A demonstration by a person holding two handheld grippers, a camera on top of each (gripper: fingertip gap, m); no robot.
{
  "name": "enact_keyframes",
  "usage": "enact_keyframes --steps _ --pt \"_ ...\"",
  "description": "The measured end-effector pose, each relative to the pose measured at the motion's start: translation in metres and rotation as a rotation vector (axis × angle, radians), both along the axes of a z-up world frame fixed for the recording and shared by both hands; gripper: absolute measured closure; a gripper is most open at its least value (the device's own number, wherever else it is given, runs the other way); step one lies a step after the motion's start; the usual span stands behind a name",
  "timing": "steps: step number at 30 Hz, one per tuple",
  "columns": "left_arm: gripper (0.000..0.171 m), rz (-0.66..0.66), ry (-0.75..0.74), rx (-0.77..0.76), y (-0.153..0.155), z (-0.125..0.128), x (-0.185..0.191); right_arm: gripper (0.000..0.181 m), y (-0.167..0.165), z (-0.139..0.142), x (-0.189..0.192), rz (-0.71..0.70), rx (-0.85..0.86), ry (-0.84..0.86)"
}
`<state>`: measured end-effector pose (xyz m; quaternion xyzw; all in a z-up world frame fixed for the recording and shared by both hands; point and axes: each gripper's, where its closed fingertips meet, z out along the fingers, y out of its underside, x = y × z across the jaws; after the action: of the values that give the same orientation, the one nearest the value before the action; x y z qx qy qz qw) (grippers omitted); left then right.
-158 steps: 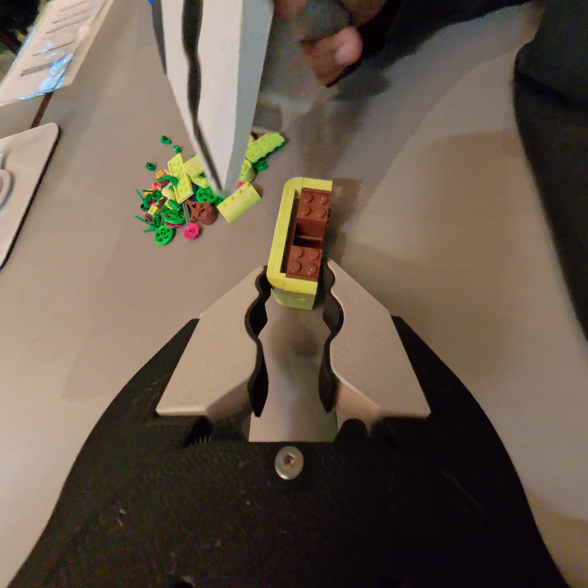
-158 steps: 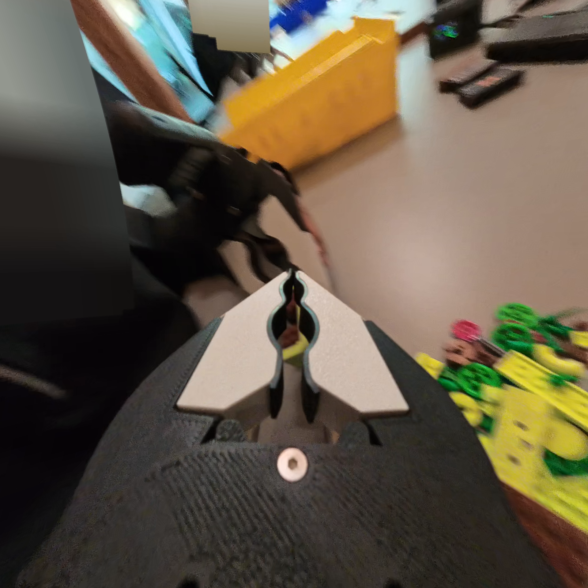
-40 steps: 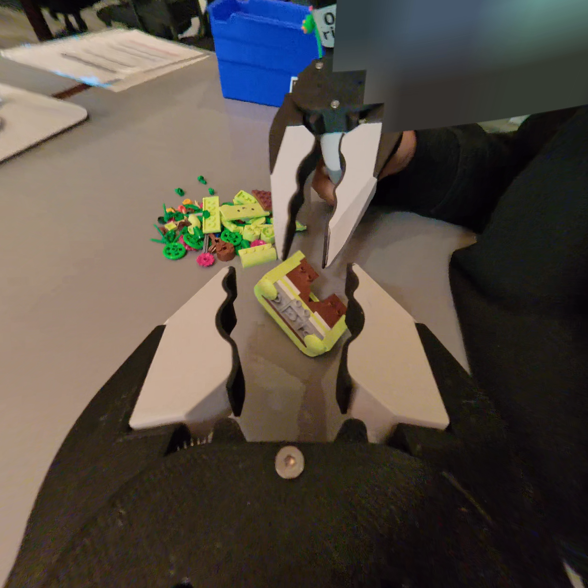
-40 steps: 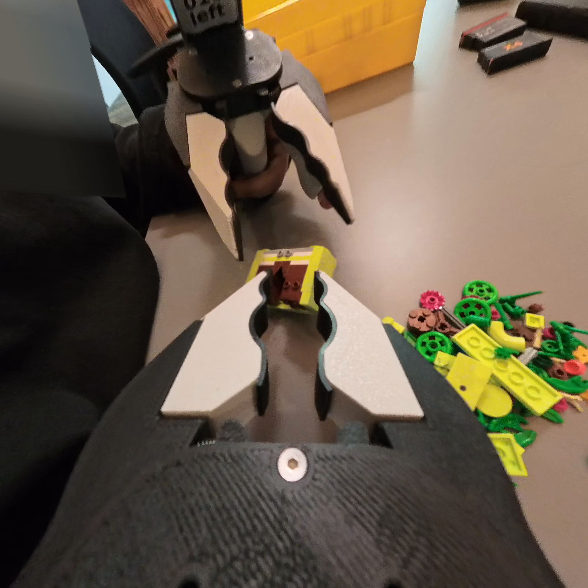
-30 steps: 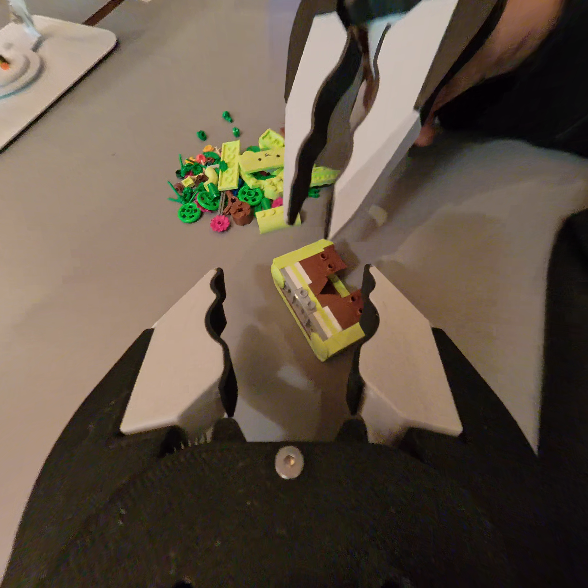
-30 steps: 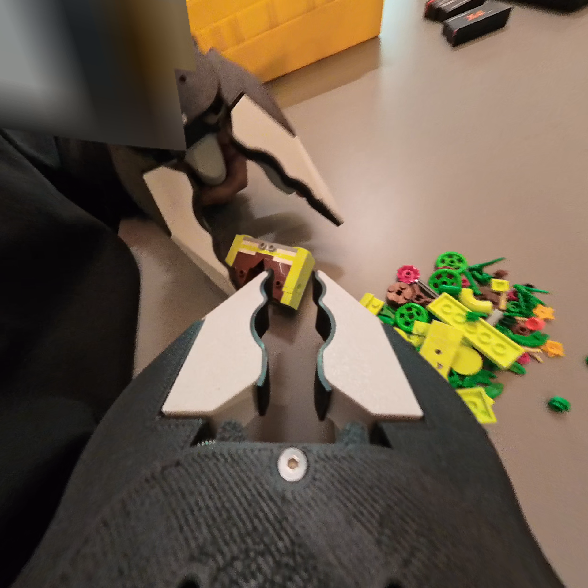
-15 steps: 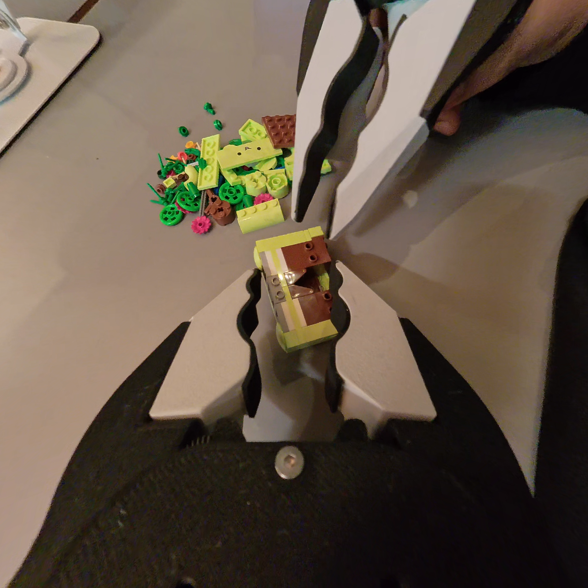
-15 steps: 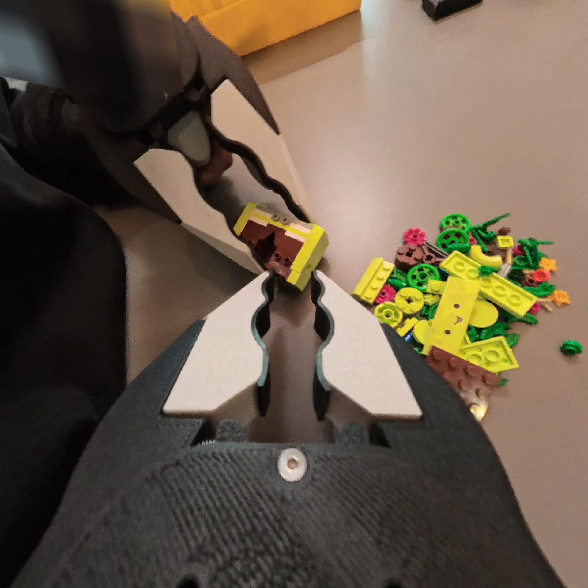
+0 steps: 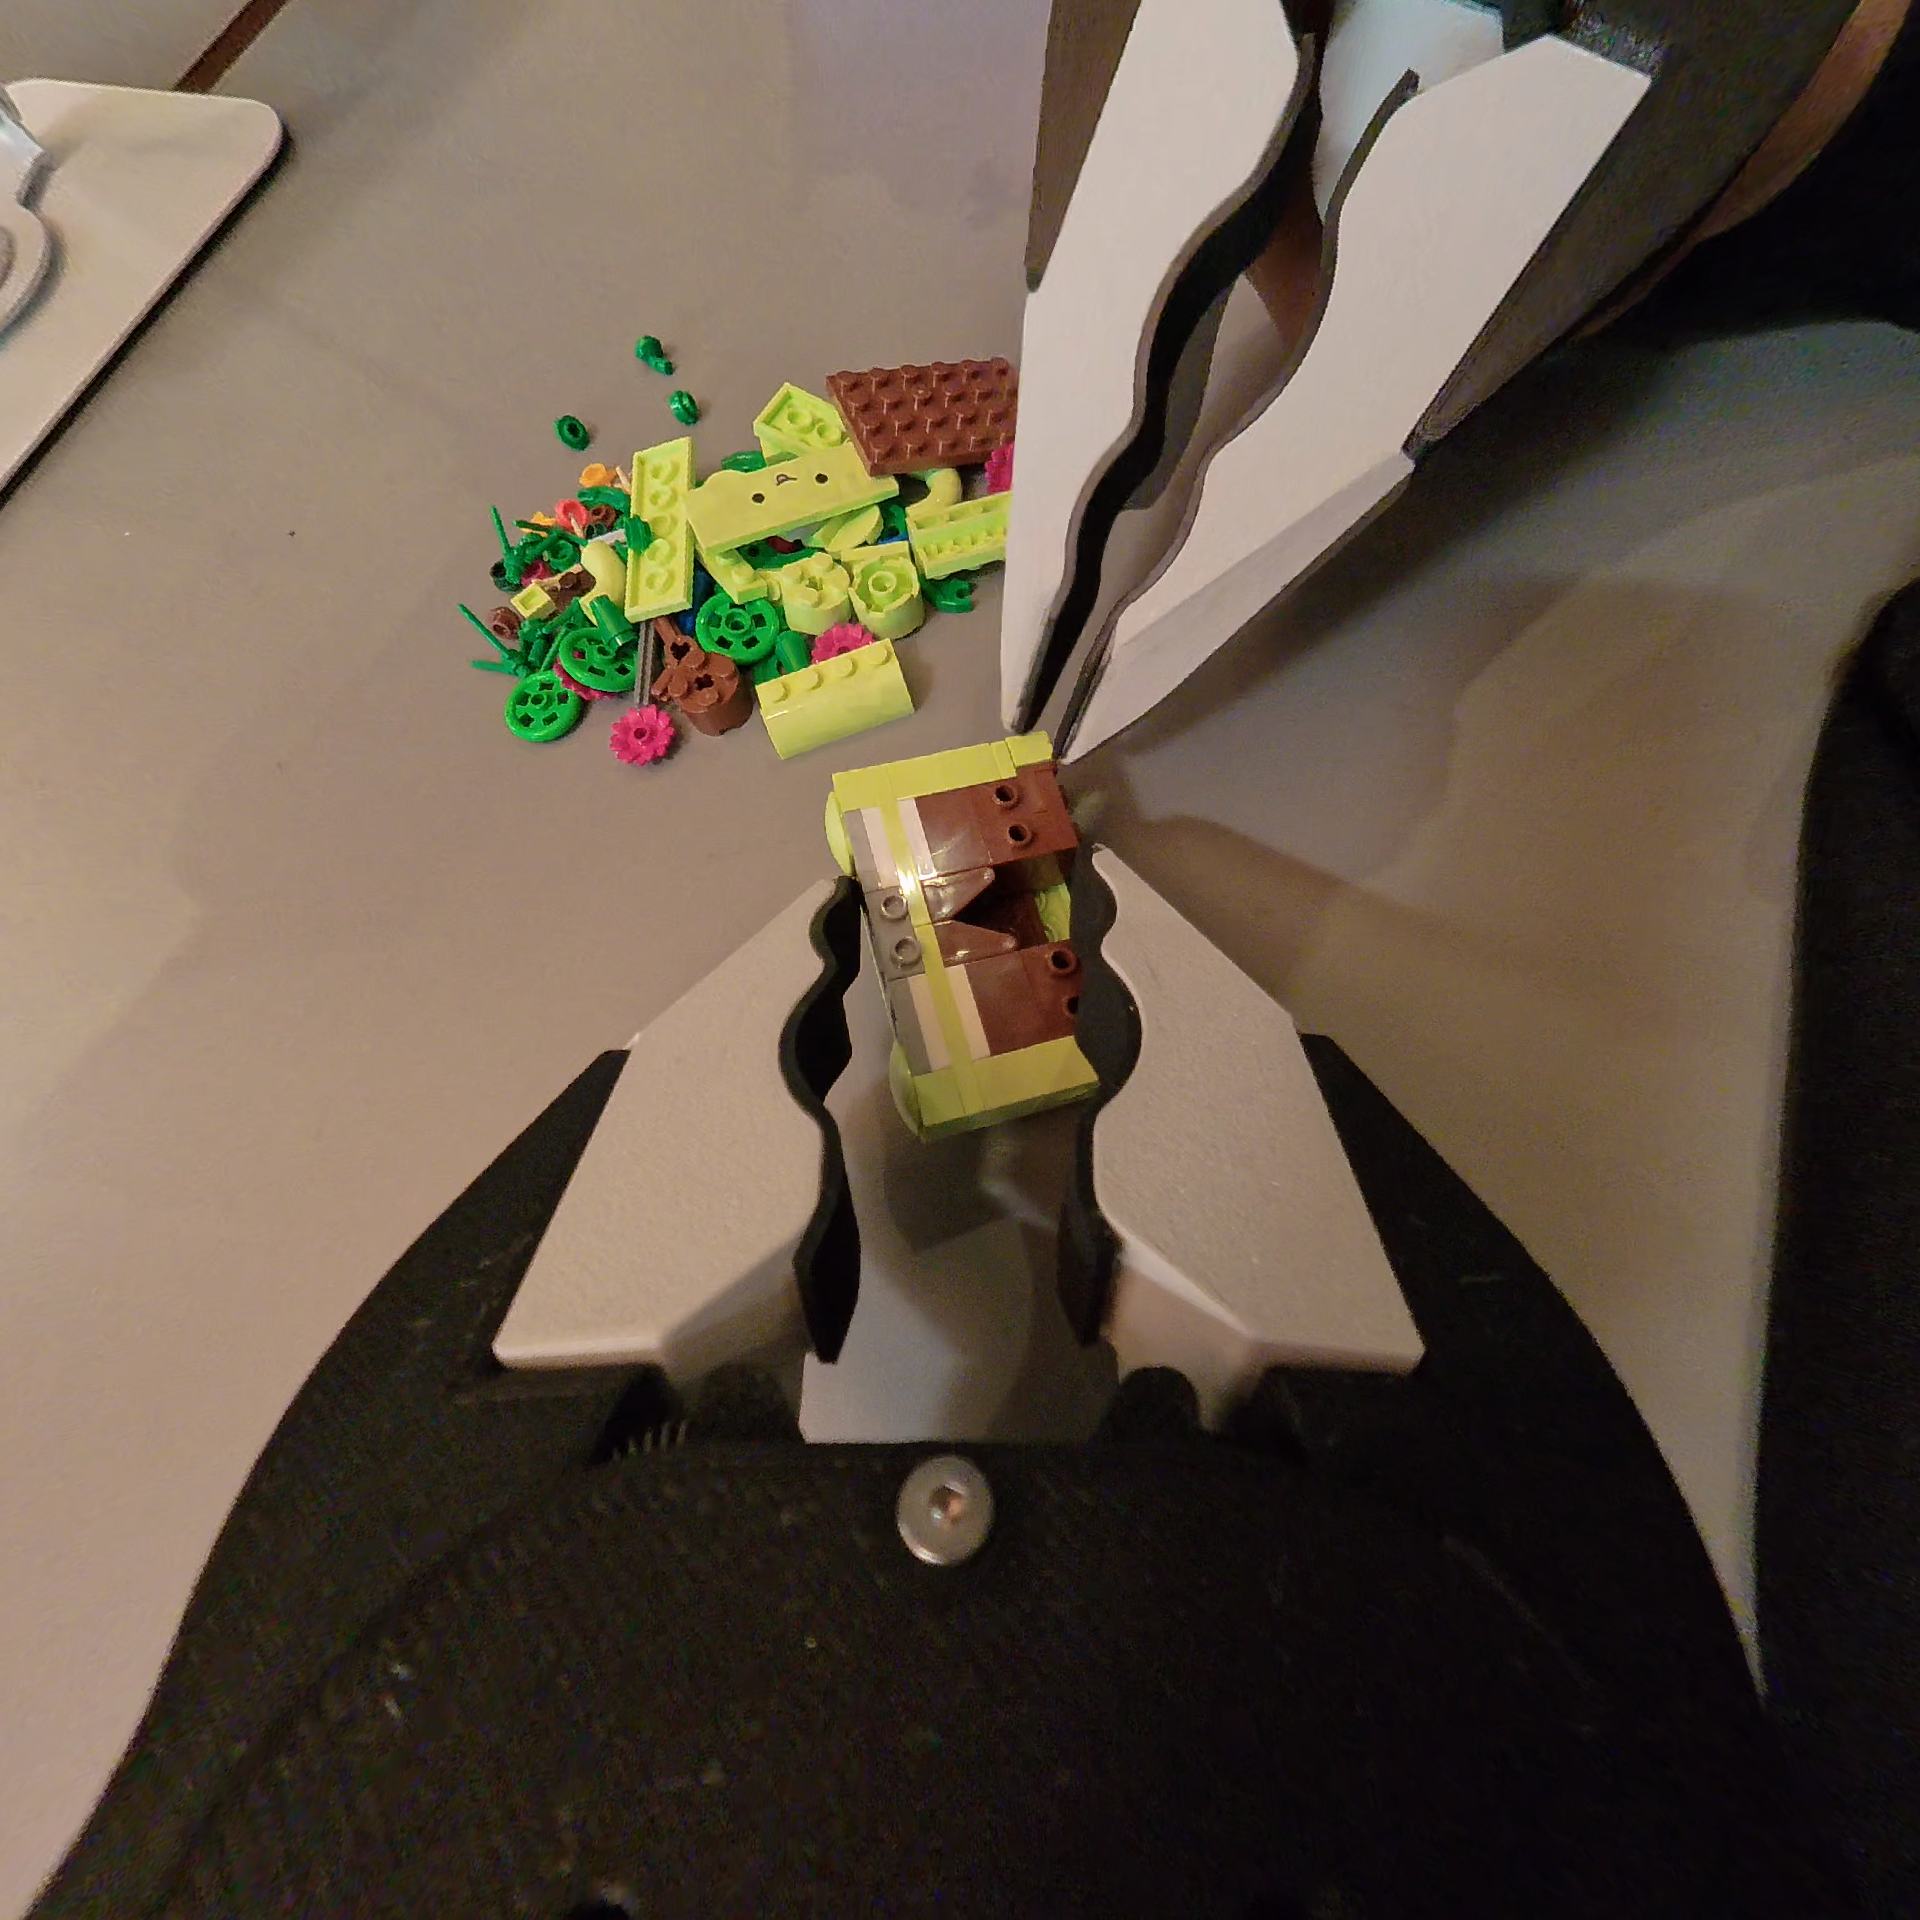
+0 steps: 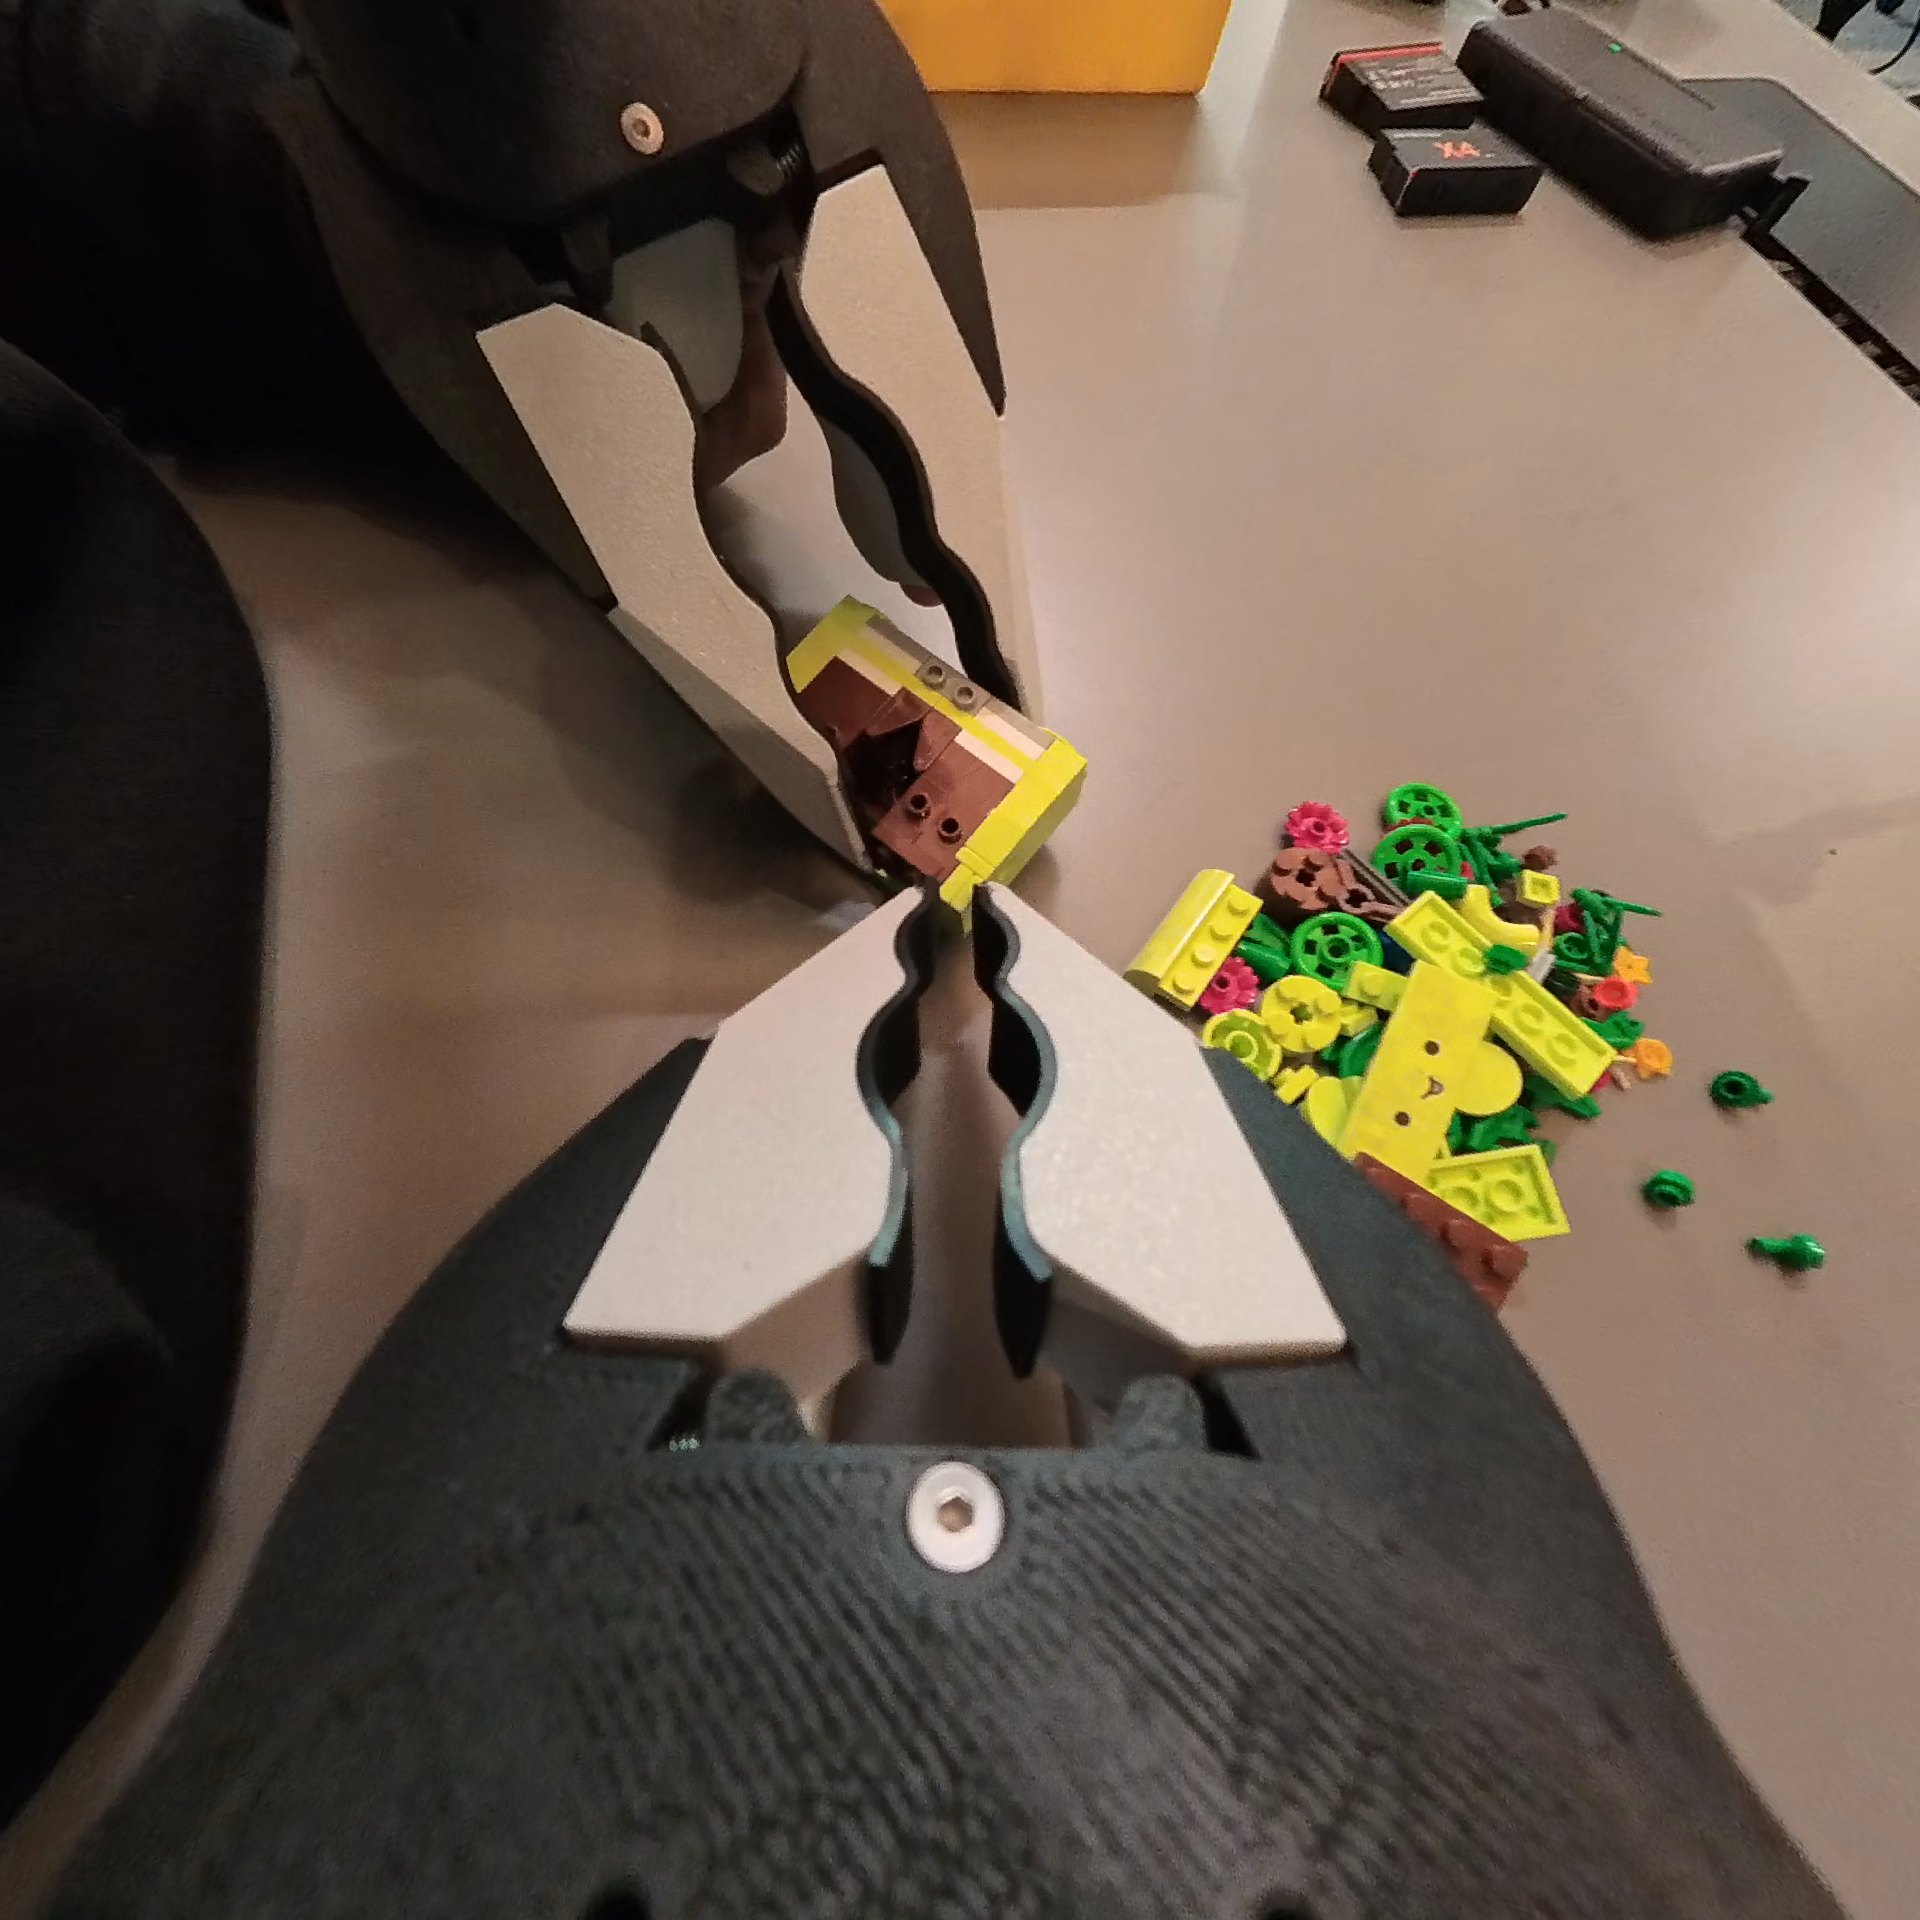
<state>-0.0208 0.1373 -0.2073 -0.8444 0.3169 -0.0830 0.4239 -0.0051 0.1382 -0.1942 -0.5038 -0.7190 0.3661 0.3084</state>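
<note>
A small brick assembly (image 9: 966,935), lime green with brown and grey parts, sits between the fingers of my left gripper (image 9: 961,883), which is shut on its sides just above the grey table (image 9: 312,935). My right gripper (image 10: 954,899) comes in from the opposite side. Its jaws are almost together and pinch the lime corner of the assembly (image 10: 935,769). In the left wrist view the right gripper (image 9: 1044,727) comes down from the top right onto that far corner. In the right wrist view the left gripper's fingers (image 10: 727,675) flank the assembly.
A pile of loose lime, green, pink and brown bricks (image 9: 727,582) lies beside the grippers; it also shows in the right wrist view (image 10: 1434,1018). A white board (image 9: 114,197), a yellow bin (image 10: 1060,42) and black boxes (image 10: 1455,166) sit farther off. A dark sleeve (image 10: 104,935) borders the near side. Left and right tips are no more than a few centimetres apart.
My left gripper closed from wide open onto the assembly, which turned to sit straight between its fingers. My right gripper's jaws narrowed onto the assembly's lime corner.
</note>
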Motion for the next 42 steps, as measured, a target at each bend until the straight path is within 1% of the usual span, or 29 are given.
enact_keyframes --steps 4,13,18,22,28,33,42 --pt "0.132 -0.007 0.002 0.001 0.0 0.0 0.0 0.178 0.0 0.0 0.0 -0.001 -0.042 -0.013" --pt "0.132 -0.007 0.001 -0.001 0.0 0.0 0.0 0.179 0.002 -0.001 0.002 -0.076 -0.372 -0.114" --pt "0.132 -0.008 0.002 0.0 -0.001 0.0 0.0 0.181 0.001 -0.002 0.002 -0.083 -0.493 -0.146" --pt "0.132 -0.012 0.002 -0.001 -0.001 -0.001 -0.001 0.181 0.002 -0.002 0.002 -0.1 -0.486 -0.141" --pt "0.133 -0.001 0.008 0.005 0.0 0.0 -0.002 0.181 0.004 -0.002 0.001 -0.197 -0.369 -0.094" --pt "0.133 0.003 0.011 0.009 0.001 0.0 -0.003 0.181 0.006 -0.002 0.001 -0.254 -0.324 -0.074" --pt "0.133 0.004 0.013 0.012 0.001 0.0 -0.004 0.181 0.011 0.006 0.002 -0.256 -0.362 -0.031"
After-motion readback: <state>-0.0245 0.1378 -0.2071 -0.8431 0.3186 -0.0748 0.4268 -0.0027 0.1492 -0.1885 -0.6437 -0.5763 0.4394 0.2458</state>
